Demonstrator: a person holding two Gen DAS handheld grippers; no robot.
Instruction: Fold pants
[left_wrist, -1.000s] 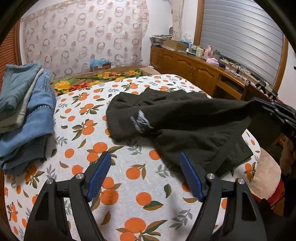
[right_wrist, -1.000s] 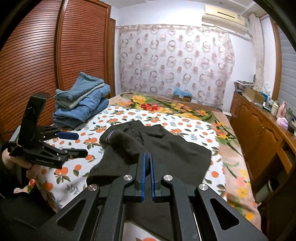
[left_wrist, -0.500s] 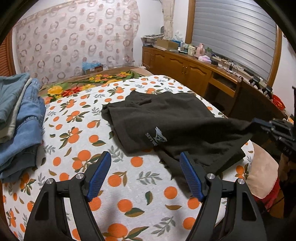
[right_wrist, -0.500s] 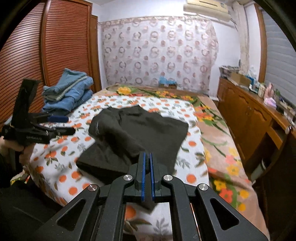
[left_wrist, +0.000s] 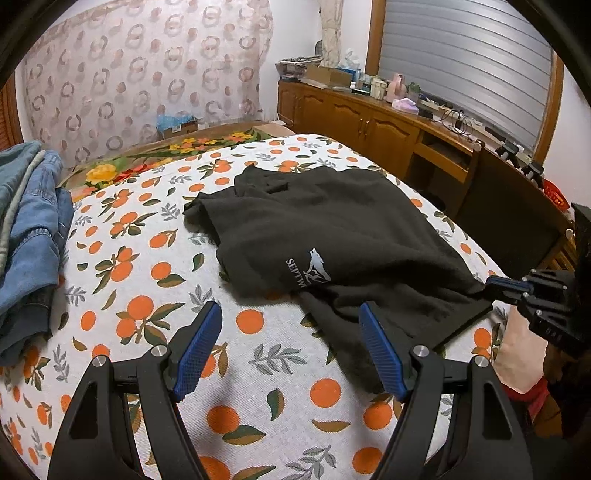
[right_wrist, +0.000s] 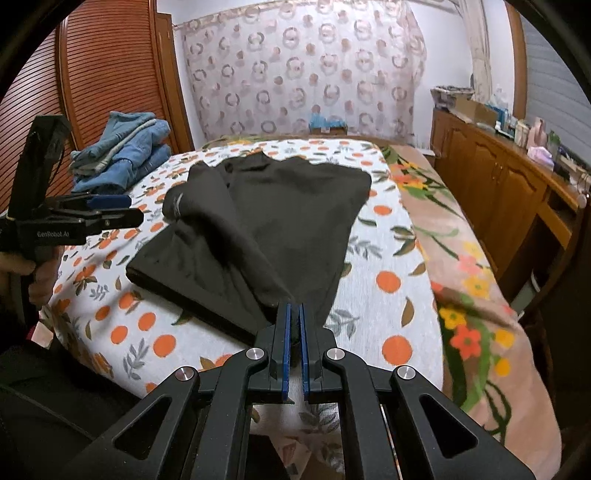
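Black pants lie on the bed beside the jeans pile. Right hand-held gripper is clamped on the pants' near corner to tension it; left hand-held gripper hovers wide apart, empty, likely ready for the next fold.

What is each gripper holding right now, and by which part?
The right gripper is shut on the black pants, pinching their near edge. The left gripper is open, holding nothing.

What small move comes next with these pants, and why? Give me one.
Probably bring the open left gripper down onto the near edge of the black pants and pinch it. The right gripper is already shut on the opposite end, while the left holds nothing, so the cloth cannot yet be lifted evenly for a fold.
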